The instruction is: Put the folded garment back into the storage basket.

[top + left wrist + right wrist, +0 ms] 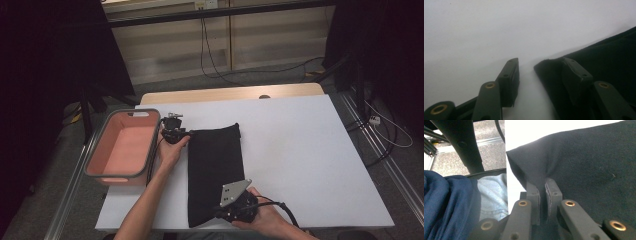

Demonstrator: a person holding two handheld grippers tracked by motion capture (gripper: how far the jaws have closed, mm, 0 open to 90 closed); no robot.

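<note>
White paper covers the bench [300, 150], with a dark floor and trailing cables beyond it and a salmon-pink bin [125, 147] with a grey rim standing at the left edge. Just right of that bin lies a black cloth [215, 170], folded into a long strip whose long axis runs from the near edge of the bench away toward the far side. The right gripper [227, 214] sits at the near end of the strip, and the right gripper view shows its jaws pinched tight on a fold of the cloth [574, 165] close to the near left corner, fabric bunched up between the pads. The left gripper [186, 133] is at the opposite end, by the far left corner. In the left gripper view its jaws stand roughly half open and straddle that corner: one pad rests over the cloth [599, 62], the other over bare white paper, and the corner's edge lies in the gap without being squeezed yet. So each hand has the end nearer to it, and the left one needs only to close where it is; the corner is thin and flat against the paper, and a shallow bite could well slip off it.
</note>
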